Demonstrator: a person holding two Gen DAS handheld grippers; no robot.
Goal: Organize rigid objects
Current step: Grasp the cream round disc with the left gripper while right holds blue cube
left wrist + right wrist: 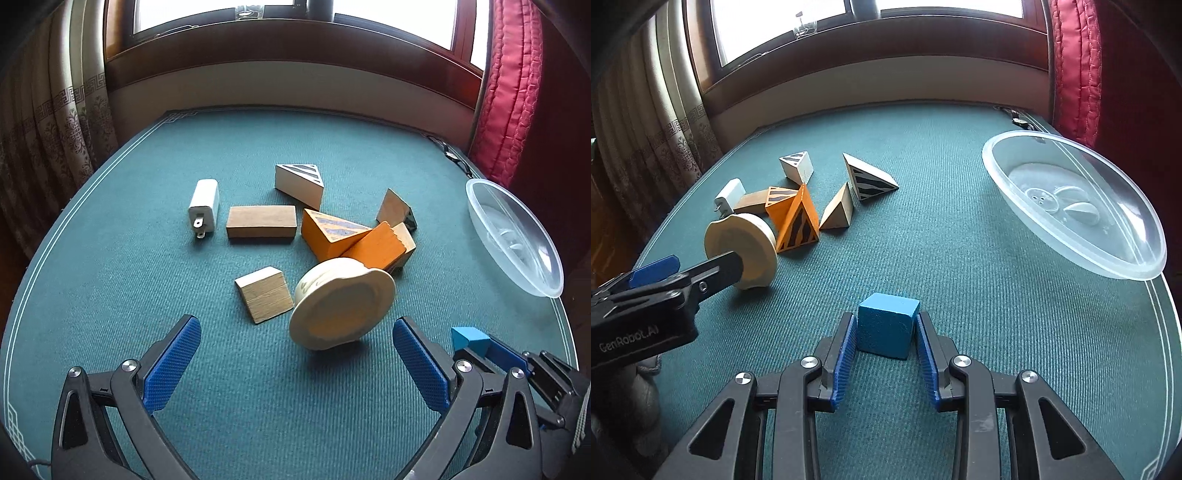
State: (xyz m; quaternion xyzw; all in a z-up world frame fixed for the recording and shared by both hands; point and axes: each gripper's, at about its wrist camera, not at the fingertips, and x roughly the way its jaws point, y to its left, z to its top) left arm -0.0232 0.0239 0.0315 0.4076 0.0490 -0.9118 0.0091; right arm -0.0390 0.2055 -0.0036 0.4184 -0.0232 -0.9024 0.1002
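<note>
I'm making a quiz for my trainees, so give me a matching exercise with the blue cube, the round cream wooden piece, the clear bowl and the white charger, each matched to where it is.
Things:
1. blue cube
2. round cream wooden piece
3. clear plastic bowl
4. white charger plug

Places:
A. far left of the cluster, beside a plain wooden block
B. between the open left gripper's fingers, unpinched
C. right edge of the green table
D. clamped in the right gripper

Pairs: 1-D, 2-B, 3-C, 4-A
</note>
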